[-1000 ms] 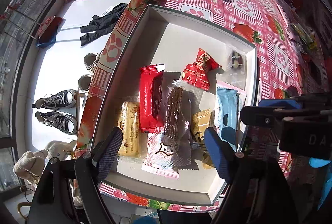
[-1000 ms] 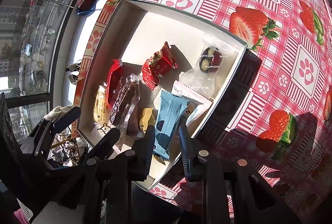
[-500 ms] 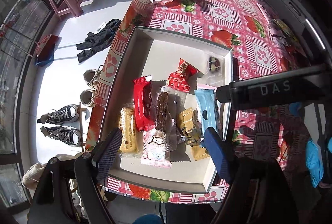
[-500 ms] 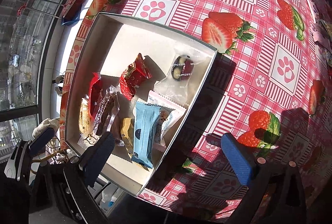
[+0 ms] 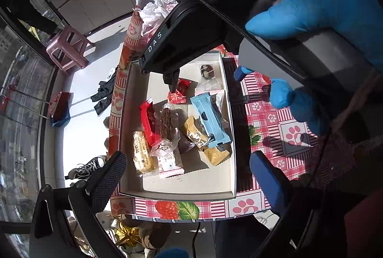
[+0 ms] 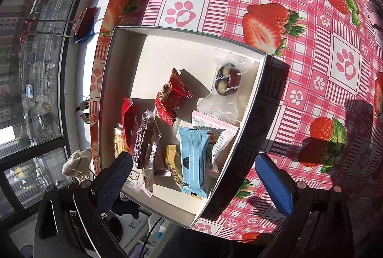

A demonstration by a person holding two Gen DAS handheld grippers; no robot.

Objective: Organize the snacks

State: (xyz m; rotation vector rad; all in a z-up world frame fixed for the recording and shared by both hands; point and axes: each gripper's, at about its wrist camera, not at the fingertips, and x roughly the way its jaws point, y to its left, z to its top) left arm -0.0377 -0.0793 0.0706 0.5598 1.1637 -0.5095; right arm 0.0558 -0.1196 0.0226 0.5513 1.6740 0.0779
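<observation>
A white shallow box (image 5: pixel 177 194) (image 6: pixel 153 30) sits on the strawberry tablecloth and holds several wrapped snacks. Among them are a light blue bar (image 5: pixel 210 119) (image 6: pixel 192 157), a red candy (image 5: pixel 179 91) (image 6: pixel 171 97), a clear pack with a dark ball (image 6: pixel 226 82), a red bar (image 5: pixel 146 119) and a yellow cake bar (image 5: pixel 141 151). My left gripper (image 5: pixel 189 179) is open and empty above the box's near edge. My right gripper (image 6: pixel 195 181) is open and empty above the box's near right corner; its body shows in the left wrist view (image 5: pixel 191 38), held in a blue glove.
The checked tablecloth (image 6: pixel 311 42) spreads right of the box. A crumpled white plastic bag (image 5: pixel 153 9) lies at the table's far end. On the floor left of the table are a pink stool (image 5: pixel 69 50), dark clothing (image 5: pixel 105 93) and sneakers (image 5: pixel 86 167).
My right gripper opened wide from nearly shut and drew back from the blue bar. My left gripper pulled up and back, so the box looks smaller. The right gripper's body now fills the upper left wrist view.
</observation>
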